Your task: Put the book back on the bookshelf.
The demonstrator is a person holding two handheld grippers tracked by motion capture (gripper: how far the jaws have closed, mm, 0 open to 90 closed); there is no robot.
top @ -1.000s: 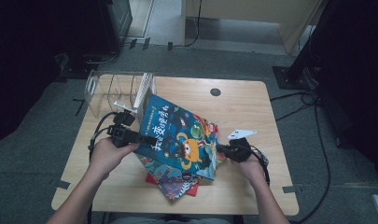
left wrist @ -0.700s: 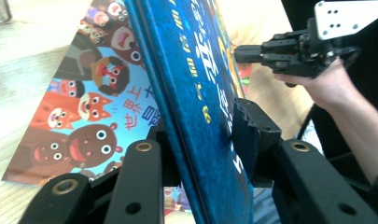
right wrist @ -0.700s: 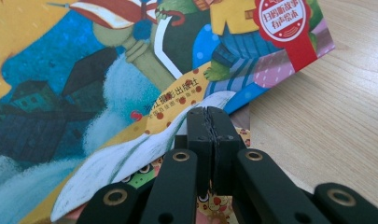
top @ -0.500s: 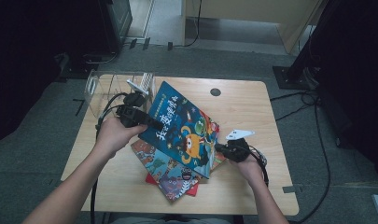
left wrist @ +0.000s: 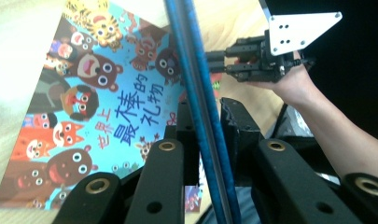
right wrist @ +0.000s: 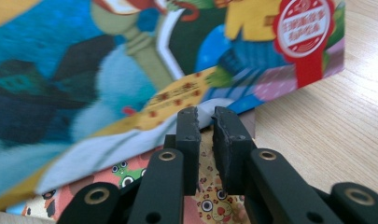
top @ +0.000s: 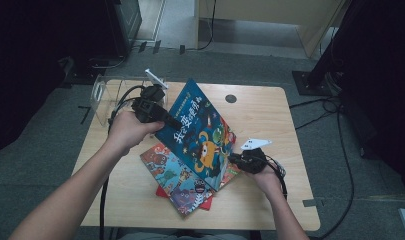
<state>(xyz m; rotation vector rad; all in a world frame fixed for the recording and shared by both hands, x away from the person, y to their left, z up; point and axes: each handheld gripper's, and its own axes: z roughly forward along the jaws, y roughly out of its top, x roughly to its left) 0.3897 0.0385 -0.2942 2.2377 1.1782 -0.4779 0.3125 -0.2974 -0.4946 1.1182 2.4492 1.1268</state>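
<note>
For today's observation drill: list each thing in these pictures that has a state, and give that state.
Blue book: closed, tilted up, one edge raised.
Left claw: shut on blue book's edge, jaws just closing.
Right claw: at blue book's low corner, slightly apart, jaws just opening.
Stack: flat on table.

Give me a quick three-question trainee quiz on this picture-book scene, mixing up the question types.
1. True or false: the left gripper has its fingers closed on the edge of the blue picture book.
2. Which thing stands at the table's far left corner? A) a clear acrylic book stand B) a mug C) a lamp
3. Fill in: the raised blue book tilts over a ____ of other picture books lying flat.

Key: 1 true; 2 A; 3 stack.
</note>
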